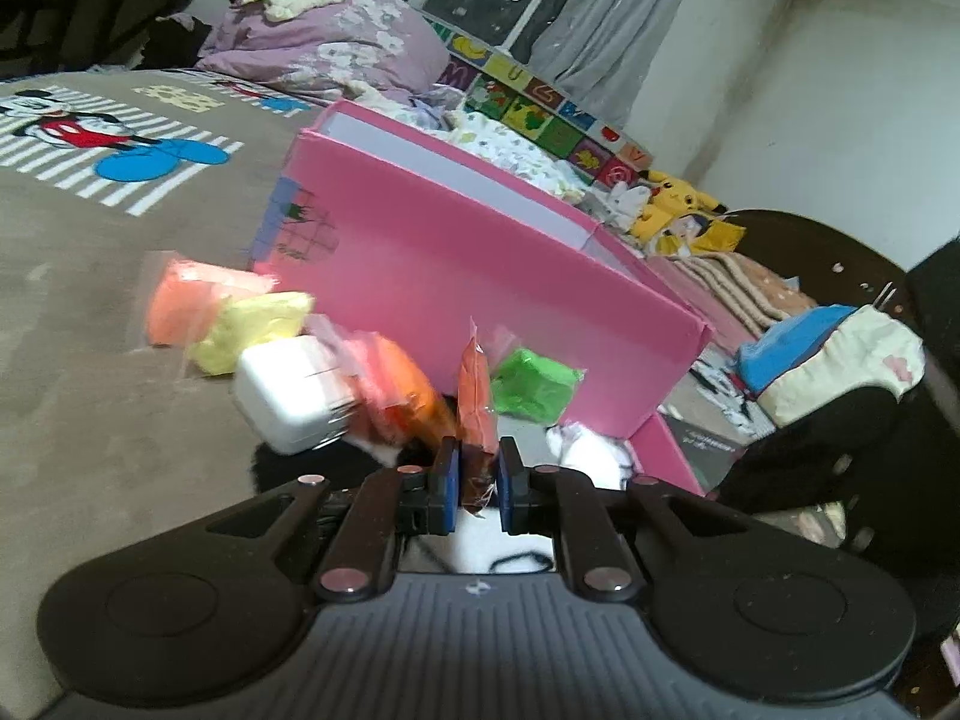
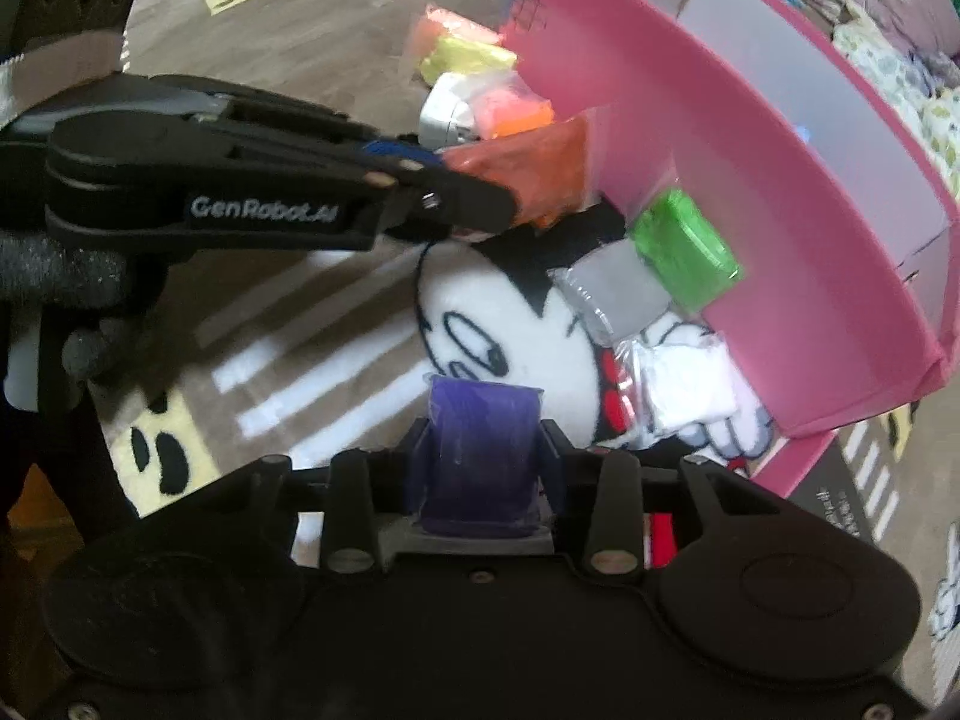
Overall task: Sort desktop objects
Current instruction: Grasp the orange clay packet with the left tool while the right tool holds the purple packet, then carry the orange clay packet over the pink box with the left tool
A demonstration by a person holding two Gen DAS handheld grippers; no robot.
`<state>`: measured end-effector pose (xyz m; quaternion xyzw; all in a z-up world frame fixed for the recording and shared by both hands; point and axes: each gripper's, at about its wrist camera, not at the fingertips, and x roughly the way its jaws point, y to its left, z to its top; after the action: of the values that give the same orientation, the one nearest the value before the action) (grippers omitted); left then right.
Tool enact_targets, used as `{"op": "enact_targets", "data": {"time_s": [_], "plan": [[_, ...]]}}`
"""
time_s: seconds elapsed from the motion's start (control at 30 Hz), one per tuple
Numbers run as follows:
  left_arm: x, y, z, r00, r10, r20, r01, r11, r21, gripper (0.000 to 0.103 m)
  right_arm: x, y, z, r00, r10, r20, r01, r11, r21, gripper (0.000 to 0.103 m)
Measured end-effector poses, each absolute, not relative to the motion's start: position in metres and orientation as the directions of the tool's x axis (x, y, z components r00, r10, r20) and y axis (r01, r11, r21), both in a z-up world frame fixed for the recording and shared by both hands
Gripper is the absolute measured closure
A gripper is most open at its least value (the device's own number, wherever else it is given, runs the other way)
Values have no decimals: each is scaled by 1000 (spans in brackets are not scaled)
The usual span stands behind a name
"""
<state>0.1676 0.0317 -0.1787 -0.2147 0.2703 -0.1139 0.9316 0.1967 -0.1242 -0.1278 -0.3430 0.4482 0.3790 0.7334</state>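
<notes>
My left gripper [image 1: 478, 468] is shut on the lower edge of an orange clay packet [image 1: 475, 396], which stands up between its blue pads. In the right wrist view this left gripper [image 2: 480, 204] reaches in from the left and holds the orange packet [image 2: 534, 174] just above the mat, near the pink box [image 2: 780, 210]. My right gripper [image 2: 483, 435] is shut on a purple clay packet [image 2: 477, 456], pointing steeply down over the cartoon mat. The pink box [image 1: 480, 252] lies open behind the packets, and what is inside it is mostly hidden.
Along the box front lie a green packet [image 2: 684, 252], a grey packet [image 2: 618, 288] and a white packet [image 2: 678, 390]. Left of them are a white charger [image 1: 288, 396], a pink-orange packet [image 1: 390, 384], a yellow packet [image 1: 252, 324] and a peach packet [image 1: 180, 300]. A gloved hand [image 2: 78, 300] holds the left gripper.
</notes>
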Motion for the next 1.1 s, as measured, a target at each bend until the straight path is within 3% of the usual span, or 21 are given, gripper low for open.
{"op": "enact_targets", "data": {"time_s": [0.53, 1.1], "plan": [[145, 22, -142, 827, -188, -530, 74, 970, -230, 92, 174, -118, -103, 354, 232, -906, -887, 389, -247, 67], [178, 31, -80, 842, -124, -525, 101, 992, -71, 92, 186, -135, -77, 345, 333, -877, -880, 440, -179, 67]]}}
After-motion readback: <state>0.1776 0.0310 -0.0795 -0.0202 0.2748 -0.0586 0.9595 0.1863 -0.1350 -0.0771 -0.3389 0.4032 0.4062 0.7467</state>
